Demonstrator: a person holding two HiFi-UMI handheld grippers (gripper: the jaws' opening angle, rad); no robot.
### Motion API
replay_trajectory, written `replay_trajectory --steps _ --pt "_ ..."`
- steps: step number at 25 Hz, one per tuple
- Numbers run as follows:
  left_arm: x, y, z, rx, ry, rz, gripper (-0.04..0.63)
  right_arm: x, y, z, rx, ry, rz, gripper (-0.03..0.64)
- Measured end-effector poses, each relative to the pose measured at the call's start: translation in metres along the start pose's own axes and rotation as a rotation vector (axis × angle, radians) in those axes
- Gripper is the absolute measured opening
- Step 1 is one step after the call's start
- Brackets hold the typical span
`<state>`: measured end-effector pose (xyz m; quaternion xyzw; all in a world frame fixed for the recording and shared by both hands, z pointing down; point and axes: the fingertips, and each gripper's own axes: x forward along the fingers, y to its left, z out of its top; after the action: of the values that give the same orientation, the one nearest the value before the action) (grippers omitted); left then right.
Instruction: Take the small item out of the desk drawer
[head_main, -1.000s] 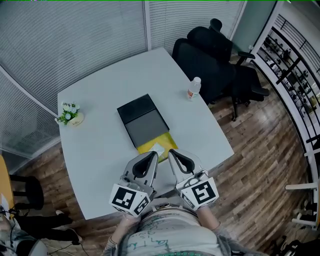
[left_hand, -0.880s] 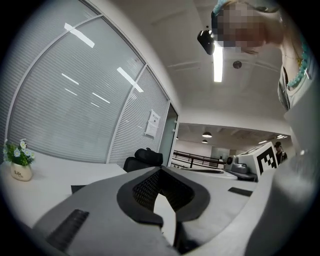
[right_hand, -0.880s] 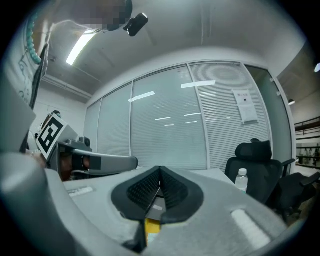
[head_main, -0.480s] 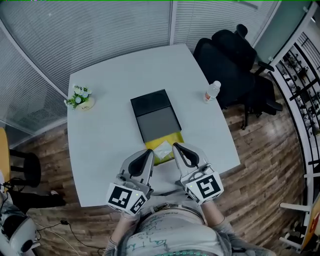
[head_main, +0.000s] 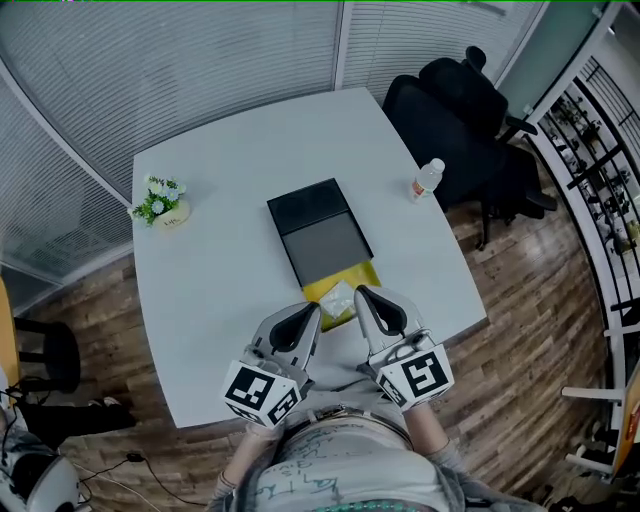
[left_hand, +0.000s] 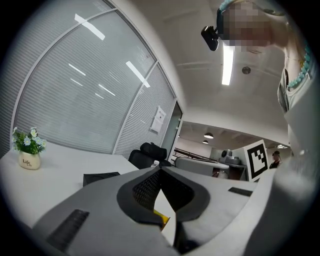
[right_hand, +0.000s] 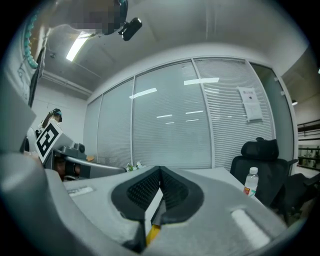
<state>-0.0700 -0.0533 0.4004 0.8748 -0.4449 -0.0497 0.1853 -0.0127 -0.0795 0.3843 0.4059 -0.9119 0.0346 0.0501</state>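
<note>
Hovering low in frame: grey left gripper (head_main: 306, 320) and grey right gripper (head_main: 364, 298), jaws pressed together, empty. Just beyond, at centre: open yellow drawer (head_main: 368, 273) of flat black box (head_main: 318, 228), holding small pale item (head_main: 338, 294). Approach step, seemingly; next: parting one claw, lowering astride item.

The left hand-held gripper (head_main: 311, 309) and right hand-held gripper (head_main: 360, 293) point at the open yellow drawer (head_main: 366, 276) on the table (head_main: 220, 200).

The flower pot (left_hand: 29, 160) reads "Life", rest unclear.
</note>
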Motion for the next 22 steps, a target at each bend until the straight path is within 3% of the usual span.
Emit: replay_trajectory --steps 10,16,22 --pt "-0.007 -0.002 -0.008 -0.014 0.03 -0.069 -0.002 -0.013 0.018 -0.018 0.026 0.019 -0.072 0.002" --pt "0.004 -0.012 -0.011 0.023 0.032 -0.058 -0.002 -0.013 0.005 -0.013 0.013 0.005 -0.025 0.002" --pt "0.025 -0.017 -0.002 0.028 0.004 0.014 -0.002 -0.003 -0.014 -0.003 0.006 0.005 0.071 0.002"
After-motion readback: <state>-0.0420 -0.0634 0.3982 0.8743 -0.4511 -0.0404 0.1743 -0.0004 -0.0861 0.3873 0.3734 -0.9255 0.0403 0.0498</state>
